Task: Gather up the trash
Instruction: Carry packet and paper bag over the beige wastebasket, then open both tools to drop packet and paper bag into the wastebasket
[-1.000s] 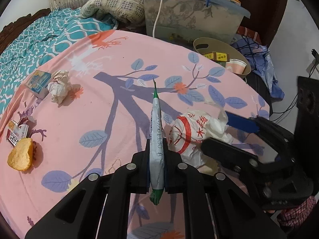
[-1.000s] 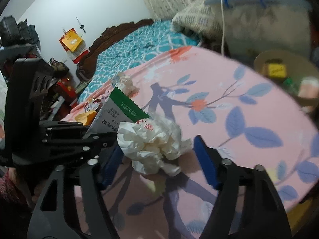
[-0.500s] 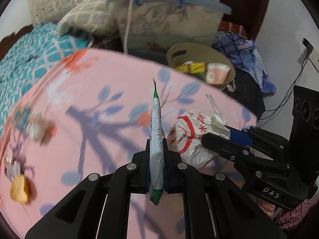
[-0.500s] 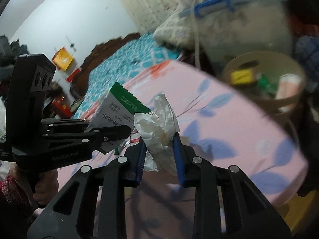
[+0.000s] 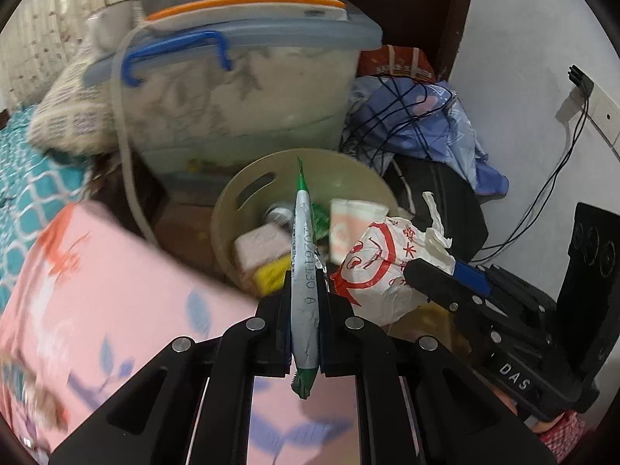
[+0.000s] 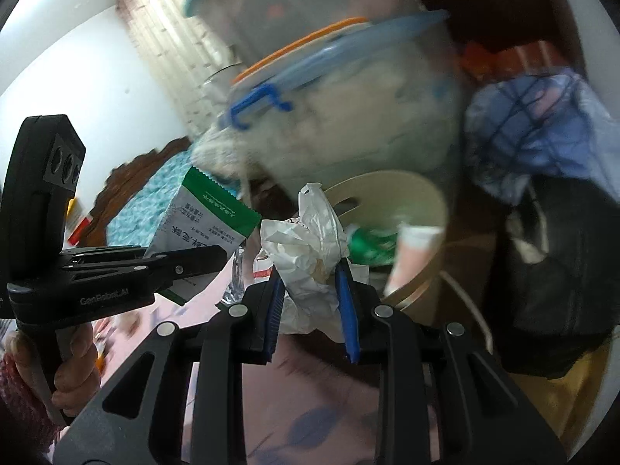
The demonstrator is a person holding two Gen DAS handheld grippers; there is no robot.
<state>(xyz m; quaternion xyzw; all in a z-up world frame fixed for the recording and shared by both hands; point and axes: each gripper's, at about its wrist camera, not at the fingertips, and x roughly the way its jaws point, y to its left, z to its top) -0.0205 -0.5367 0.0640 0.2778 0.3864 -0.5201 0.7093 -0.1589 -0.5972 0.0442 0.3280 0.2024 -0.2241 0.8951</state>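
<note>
Left tool (image 5: 305,302) clamped flat on a green-and-white packet (image 5: 304,271), edge-on to its camera. Right tool (image 6: 312,302) squeezed tight on a crumpled white bag (image 6: 310,248) with red print. Both pieces of trash sit past the corner of the pink bed (image 5: 97,290), over a tan bin (image 5: 248,190) on the floor holding a cup (image 5: 352,221) and boxes.

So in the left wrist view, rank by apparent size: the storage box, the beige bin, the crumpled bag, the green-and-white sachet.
1. Storage box
2. Beige bin
3. Crumpled bag; nearer the camera, so its true size is unsure
4. Green-and-white sachet, seen edge-on
</note>
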